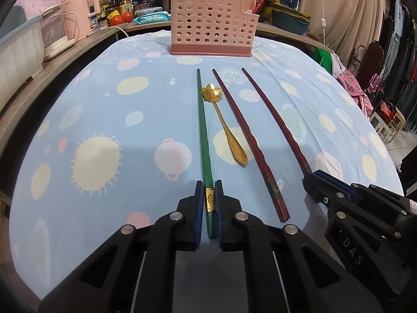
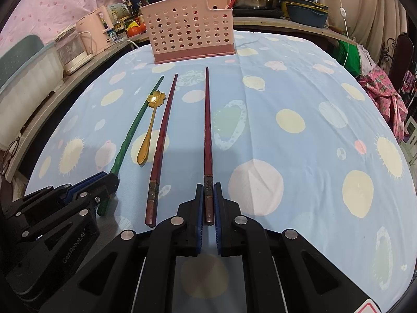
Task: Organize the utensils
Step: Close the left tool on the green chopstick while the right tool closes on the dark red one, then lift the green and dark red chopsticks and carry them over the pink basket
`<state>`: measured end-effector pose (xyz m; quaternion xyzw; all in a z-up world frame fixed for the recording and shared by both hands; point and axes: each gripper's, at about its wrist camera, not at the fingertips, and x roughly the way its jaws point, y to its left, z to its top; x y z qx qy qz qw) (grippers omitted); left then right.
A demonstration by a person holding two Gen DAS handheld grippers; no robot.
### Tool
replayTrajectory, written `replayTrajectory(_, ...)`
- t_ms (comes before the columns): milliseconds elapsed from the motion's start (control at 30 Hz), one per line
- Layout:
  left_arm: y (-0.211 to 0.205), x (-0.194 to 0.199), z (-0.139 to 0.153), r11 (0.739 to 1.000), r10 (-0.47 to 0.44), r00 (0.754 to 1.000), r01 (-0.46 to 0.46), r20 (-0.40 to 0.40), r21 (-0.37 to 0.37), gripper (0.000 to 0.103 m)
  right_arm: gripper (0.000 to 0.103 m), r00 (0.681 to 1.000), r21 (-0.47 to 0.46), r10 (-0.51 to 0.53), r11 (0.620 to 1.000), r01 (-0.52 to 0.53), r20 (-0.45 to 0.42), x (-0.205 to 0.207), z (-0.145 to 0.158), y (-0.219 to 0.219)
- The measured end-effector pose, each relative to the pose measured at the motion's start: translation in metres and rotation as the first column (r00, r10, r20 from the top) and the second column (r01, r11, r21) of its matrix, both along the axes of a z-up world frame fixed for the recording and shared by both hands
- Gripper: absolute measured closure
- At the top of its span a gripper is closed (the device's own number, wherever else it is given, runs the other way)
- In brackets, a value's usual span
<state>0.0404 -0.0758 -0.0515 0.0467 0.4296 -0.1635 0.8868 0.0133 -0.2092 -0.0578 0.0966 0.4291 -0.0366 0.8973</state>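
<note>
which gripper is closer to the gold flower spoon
Left. The left gripper, closed on the green chopstick, sits just beside the gold flower spoon. The right gripper holds the outer red chopstick, beyond the middle one.

A light blue tablecloth (image 1: 109, 99) with suns and planets is covering the whole table. Sitting on it at the far end is a pink perforated utensil basket (image 1: 212, 23). Lying in a row in front of it: a green chopstick (image 1: 202, 130), a gold flower-bowl spoon (image 1: 224, 122), then two dark red chopsticks (image 1: 247, 135) (image 1: 276, 122), all pointing toward the basket.
</note>
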Motion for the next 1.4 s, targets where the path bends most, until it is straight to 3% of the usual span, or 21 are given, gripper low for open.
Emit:
replayTrajectory(233,0.008,-0.001,0.005,1.0,0.017,1.0,-0.017,-0.005,-0.013,0.096,0.096,1.0,0.008,0.001,1.0,-0.001,0.005,-0.002,0.002,-0.001)
replayTrajectory(433,0.023,-0.001,0.025,0.998,0.041,0.999,-0.04,0.028,-0.038,0.096,0.096,0.999,0.016,0.0,1.0,-0.001,0.04,-0.008,0.016,-0.003)
replayTrajectory(733,0.041,0.01,0.079,0.992,0.088,0.987,-0.074,0.134,-0.103,0.096,0.096,0.984,0.03,-0.019,0.999,0.014,0.179,-0.011,0.071,-0.014)
replayTrajectory(933,0.048,0.026,0.118,0.984,0.131,0.965,-0.1,0.228,-0.144,0.096,0.096,0.959,0.024,-0.025,1.0,0.019,0.282,-0.003,0.114,-0.023)
replayTrajectory(1400,0.055,0.089,0.192,0.959,0.192,0.934,-0.114,0.301,-0.258,0.096,0.096,0.909,0.077,-0.03,0.997,-0.002,0.415,0.047,0.184,-0.051)
